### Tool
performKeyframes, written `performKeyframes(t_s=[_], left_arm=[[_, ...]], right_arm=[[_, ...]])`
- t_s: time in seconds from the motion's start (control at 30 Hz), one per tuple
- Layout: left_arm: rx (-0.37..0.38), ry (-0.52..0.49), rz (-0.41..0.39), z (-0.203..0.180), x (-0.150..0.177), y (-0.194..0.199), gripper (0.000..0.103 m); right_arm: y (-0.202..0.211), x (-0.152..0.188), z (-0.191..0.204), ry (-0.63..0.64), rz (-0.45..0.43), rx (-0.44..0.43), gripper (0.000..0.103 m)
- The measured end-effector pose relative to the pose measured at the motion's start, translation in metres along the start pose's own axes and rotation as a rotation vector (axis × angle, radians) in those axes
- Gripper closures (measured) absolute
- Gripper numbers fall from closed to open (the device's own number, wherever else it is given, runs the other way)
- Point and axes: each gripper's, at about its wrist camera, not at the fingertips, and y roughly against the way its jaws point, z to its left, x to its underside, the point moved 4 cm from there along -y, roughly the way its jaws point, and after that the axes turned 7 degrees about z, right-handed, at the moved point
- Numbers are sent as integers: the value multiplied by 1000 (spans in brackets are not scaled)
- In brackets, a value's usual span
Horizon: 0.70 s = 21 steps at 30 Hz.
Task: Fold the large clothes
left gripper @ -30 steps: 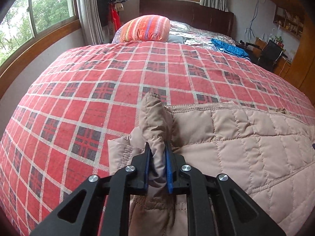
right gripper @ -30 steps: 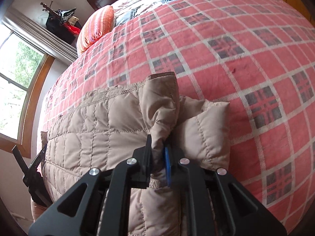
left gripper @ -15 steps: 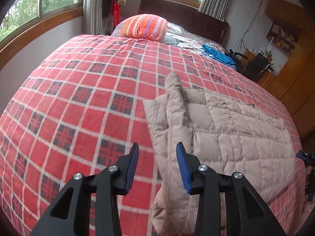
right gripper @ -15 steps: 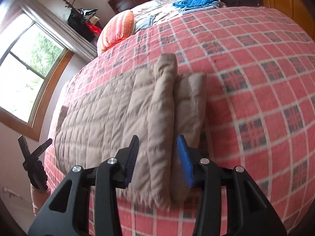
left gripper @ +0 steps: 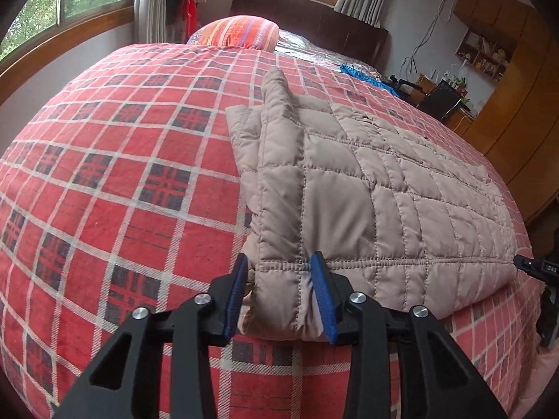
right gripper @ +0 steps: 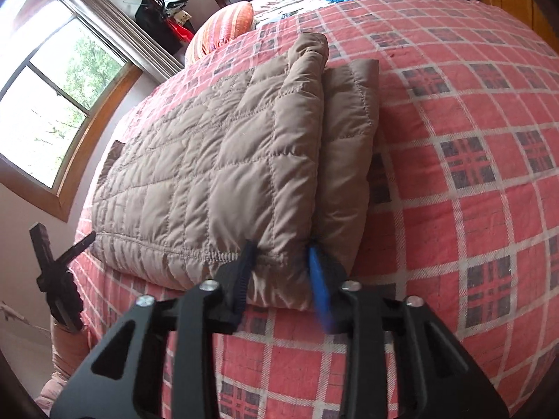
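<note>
1. Now the jacket (left gripper: 367, 188) lies flat on the bed (left gripper: 122, 160).
2. My left gripper (left gripper: 279, 286) and right gripper (right gripper: 279, 276) gape wide around its near corners.
3. I'd clamp both evenly before lifting.

The left gripper (left gripper: 281, 279) hides the jacket's (left gripper: 384, 188) near corner, and the right gripper's (right gripper: 279, 272) blue pad (right gripper: 319, 289) is blurred. The far shelf items (left gripper: 485, 56) are too small to tell.

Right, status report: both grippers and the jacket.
Left gripper open, jaws straddling near hem corner. Right gripper open, same, opposite corner. Quilted jacket flat on plaid bedspread. Nothing in the way.
</note>
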Motion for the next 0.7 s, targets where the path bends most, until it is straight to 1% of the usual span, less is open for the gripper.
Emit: performKeyframes(t_s=[0.03,0.07,0.17,0.2,0.27,0.3,0.53,0.7], left_arm=[[-6,6,2,0,-1,0,78],[-8,9,0,0,-1,1,82],[19,21,-1,4,-2,8,92],[30,24,1,6,-1,9,93],[59,24,10,9,0,9,93],[61,22,15,10,-1,7,94],[12,-17,22,11,7,-10,94],[-13,-35,23,9,8,-14,93]], right_arm=[[1,1,0,2,2,-2,87],[3,2,1,3,-1,-8,93],[14,5,2,7,-12,-34,96],[19,8,3,6,-11,-38,96],[20,14,3,10,6,-21,96],[17,15,1,8,17,-10,97],[-18,17,-14,-42,83,-11,96],[-18,17,-15,-42,88,3,95]])
